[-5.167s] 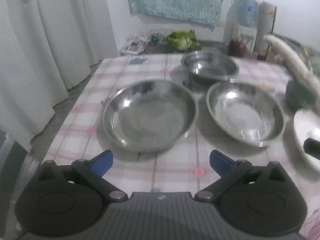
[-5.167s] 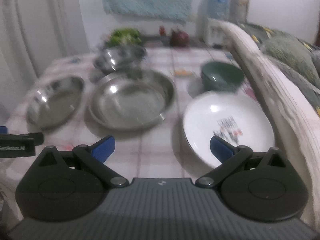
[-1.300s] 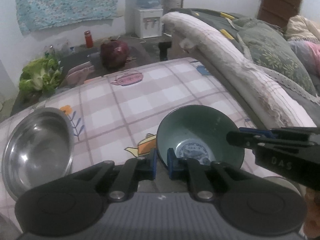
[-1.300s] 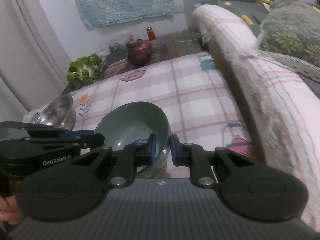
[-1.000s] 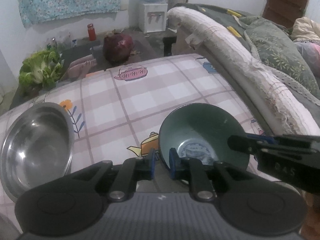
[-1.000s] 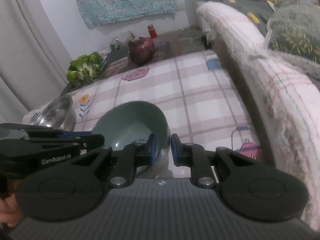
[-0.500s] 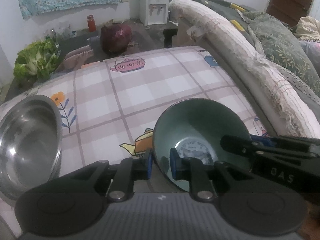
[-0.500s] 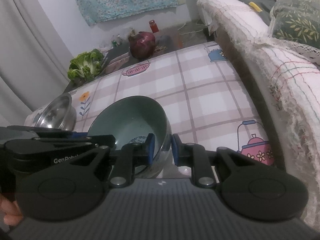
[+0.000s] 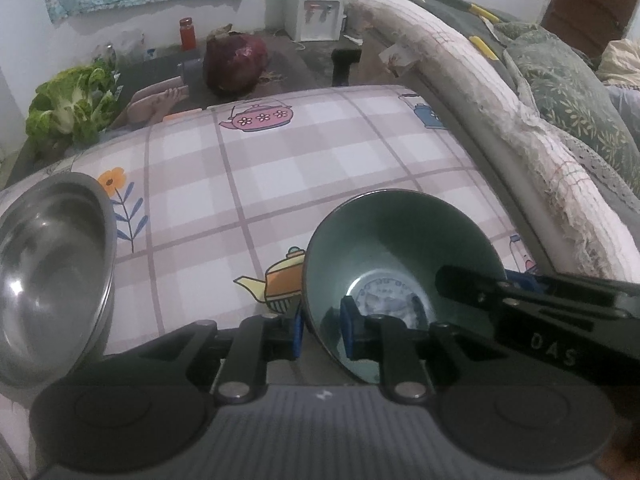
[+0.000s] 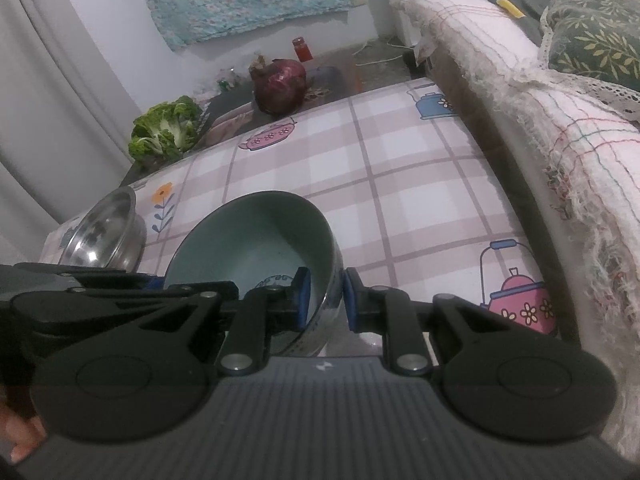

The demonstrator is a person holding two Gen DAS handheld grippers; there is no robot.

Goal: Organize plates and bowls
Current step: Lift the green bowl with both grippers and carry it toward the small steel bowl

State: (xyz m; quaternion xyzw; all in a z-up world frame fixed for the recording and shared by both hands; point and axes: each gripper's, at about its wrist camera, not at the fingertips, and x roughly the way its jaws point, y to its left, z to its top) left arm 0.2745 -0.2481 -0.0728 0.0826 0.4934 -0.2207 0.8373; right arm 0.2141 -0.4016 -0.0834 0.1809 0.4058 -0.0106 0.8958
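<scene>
A dark green bowl (image 9: pixel 400 248) with a blue-and-white pattern at its bottom hangs tilted over the checked tablecloth (image 9: pixel 280 176), gripped from both sides. My left gripper (image 9: pixel 320 328) is shut on the bowl's near left rim, one pad inside and one outside. My right gripper (image 10: pixel 323 300) is shut on the bowl (image 10: pixel 256 240) at its right rim; its black body reaches in from the right of the left wrist view. A steel bowl (image 9: pixel 48 272) sits at the table's left, also in the right wrist view as the steel bowl (image 10: pixel 104 232).
A sofa arm draped in white cloth (image 9: pixel 480 120) runs along the table's right side, with green cushions behind. Beyond the far edge lie a red cabbage (image 9: pixel 236 60), leafy greens (image 9: pixel 68 108) and a red jar (image 9: pixel 186 34). A curtain (image 10: pixel 52 92) hangs at the left.
Compared with a second ago the green bowl has tipped more steeply and sits slightly higher in both views. Both grippers keep their hold on its rim.
</scene>
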